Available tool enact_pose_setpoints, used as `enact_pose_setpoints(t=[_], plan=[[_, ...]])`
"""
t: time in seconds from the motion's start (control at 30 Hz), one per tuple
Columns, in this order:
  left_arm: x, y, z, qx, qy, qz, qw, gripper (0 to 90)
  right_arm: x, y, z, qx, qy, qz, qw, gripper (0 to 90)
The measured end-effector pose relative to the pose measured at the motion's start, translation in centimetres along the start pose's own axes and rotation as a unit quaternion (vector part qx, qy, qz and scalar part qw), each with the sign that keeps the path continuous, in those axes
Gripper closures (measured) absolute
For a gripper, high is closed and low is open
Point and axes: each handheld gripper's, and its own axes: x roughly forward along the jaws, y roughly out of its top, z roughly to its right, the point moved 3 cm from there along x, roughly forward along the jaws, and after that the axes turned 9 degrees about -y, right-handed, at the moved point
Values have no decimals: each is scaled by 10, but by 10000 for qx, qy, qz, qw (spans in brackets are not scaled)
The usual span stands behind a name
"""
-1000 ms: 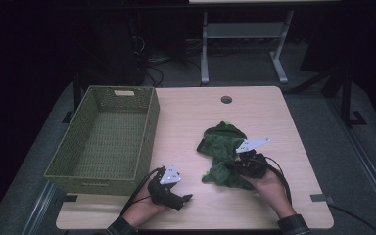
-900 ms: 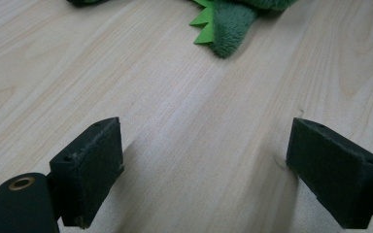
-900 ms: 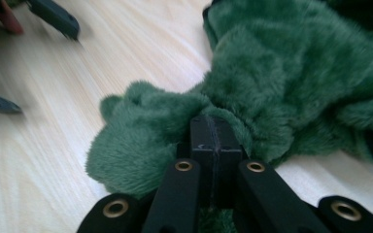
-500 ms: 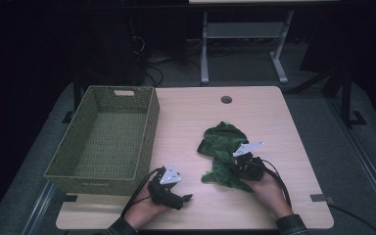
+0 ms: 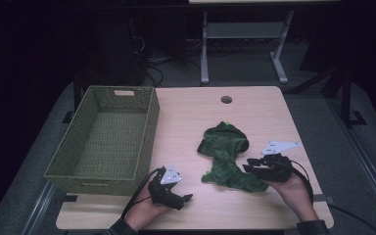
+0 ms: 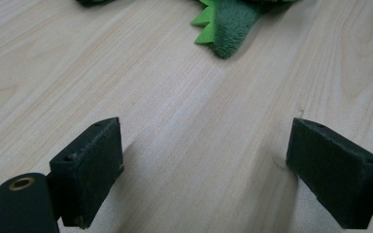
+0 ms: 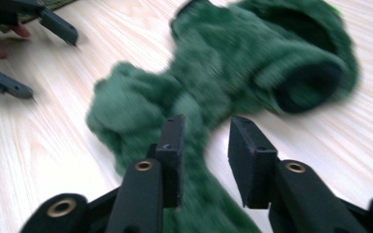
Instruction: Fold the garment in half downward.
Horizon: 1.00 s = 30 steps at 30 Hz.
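The right tongs [image 7: 205, 145], jaws just parted and gripping nothing, hovered over the green garment's [image 5: 224, 155] near end, while the left tongs [image 6: 218, 170] gaped empty well apart.

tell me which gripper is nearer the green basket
Left. The left gripper sits just off the green basket at its near right corner; the right gripper is farther right, at the green fleece garment.

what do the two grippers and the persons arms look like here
Both are black hand-held tools. The left gripper and the right gripper each carry a pale grey three-cornered plate dotted with small marks and trail a black cable. Their jaws are flat black rectangular pads with small holes, on arms with brass-coloured rivets, as on the left gripper's pad. Dark sleeve cuffs show at both wrists.
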Motion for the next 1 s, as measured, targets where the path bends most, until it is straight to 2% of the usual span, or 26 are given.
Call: enact_pose_setpoints(t=[0.27,0.4,0.6,0.77,1.0], plan=[[0,0,0,11,-14,3,10000,124,-21,-40,22,184,-167,-207,9995,533],[0,0,0,15,-18,-2,10000,123,-27,-58,26,261,-170,-285,9991,508],[0,1,-1,23,-38,-2,10000,123,-36,-78,25,307,-18,-303,9991,514],[1,1,-1,27,-45,-11,10000,123,-35,-86,18,239,50,-386,9990,523],[1,1,-1,31,-56,-9,10000,123,-29,-83,14,203,181,-382,9989,540]])
